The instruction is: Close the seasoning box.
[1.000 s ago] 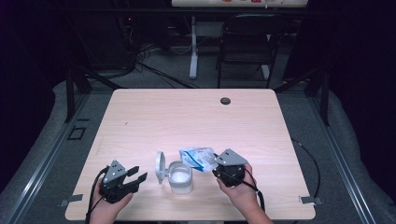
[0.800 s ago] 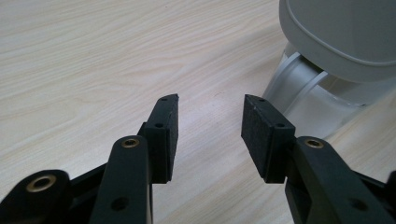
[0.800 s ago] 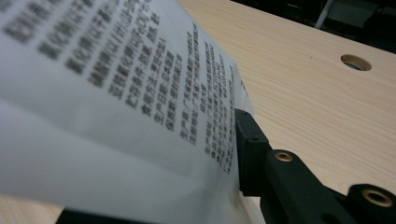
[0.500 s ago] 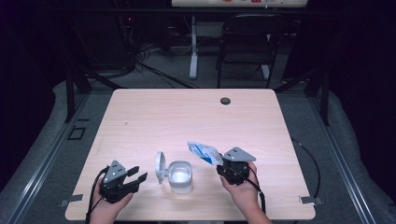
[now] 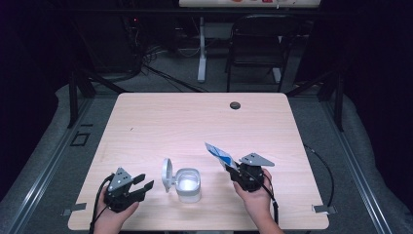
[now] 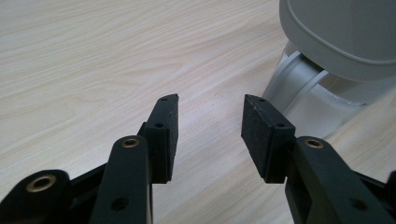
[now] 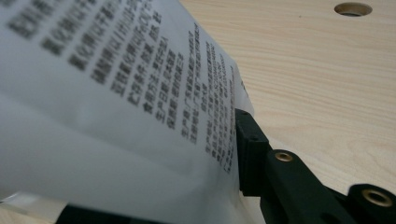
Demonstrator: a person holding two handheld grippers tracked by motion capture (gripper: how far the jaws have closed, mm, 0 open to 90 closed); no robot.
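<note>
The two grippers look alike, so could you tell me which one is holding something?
The right gripper: its jaws clamp a white and blue packet. The left gripper stands open and empty beside the white container.

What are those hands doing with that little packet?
A person holds tongs in each hand at a wooden table. The right tongs are pinching a blue-and-white packet, lifted off the table just right of a small white container with its lid flipped open. The left tongs sit open and empty on the container's other side.
</note>
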